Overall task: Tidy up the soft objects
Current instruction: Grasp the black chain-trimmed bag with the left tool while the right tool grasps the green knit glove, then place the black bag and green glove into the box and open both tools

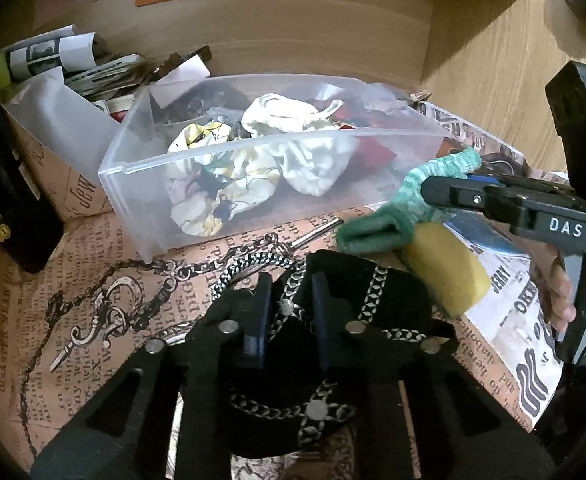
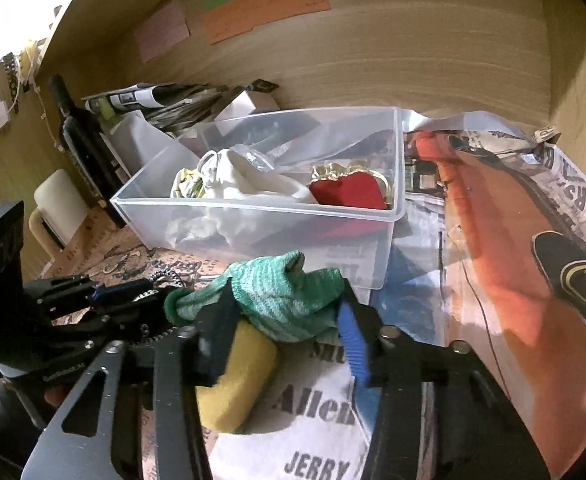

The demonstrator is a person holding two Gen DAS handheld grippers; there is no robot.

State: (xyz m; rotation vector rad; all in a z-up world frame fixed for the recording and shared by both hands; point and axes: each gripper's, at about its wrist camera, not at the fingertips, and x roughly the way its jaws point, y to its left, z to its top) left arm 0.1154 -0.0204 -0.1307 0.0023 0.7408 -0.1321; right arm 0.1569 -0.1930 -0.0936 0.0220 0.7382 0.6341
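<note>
A clear plastic bin [image 1: 141,176] [image 2: 253,212] holds white and yellow cloth pouches [image 1: 305,148] and a red pouch [image 2: 349,192]. My left gripper [image 1: 291,312] is shut on a black pouch with a chain pattern [image 1: 357,280], held just in front of the bin. My right gripper [image 2: 285,328], also seen from the side in the left wrist view [image 1: 433,192], is shut on a green and yellow sock [image 2: 285,296] [image 1: 425,204] held above the table to the right of the bin's near corner.
Printed newspaper-style paper [image 1: 93,320] [image 2: 513,240] covers the table. A metal chain with a key [image 1: 105,312] lies on it left of my left gripper. A dark bottle [image 2: 81,140] and stacked papers [image 2: 153,100] stand behind the bin against a wooden wall.
</note>
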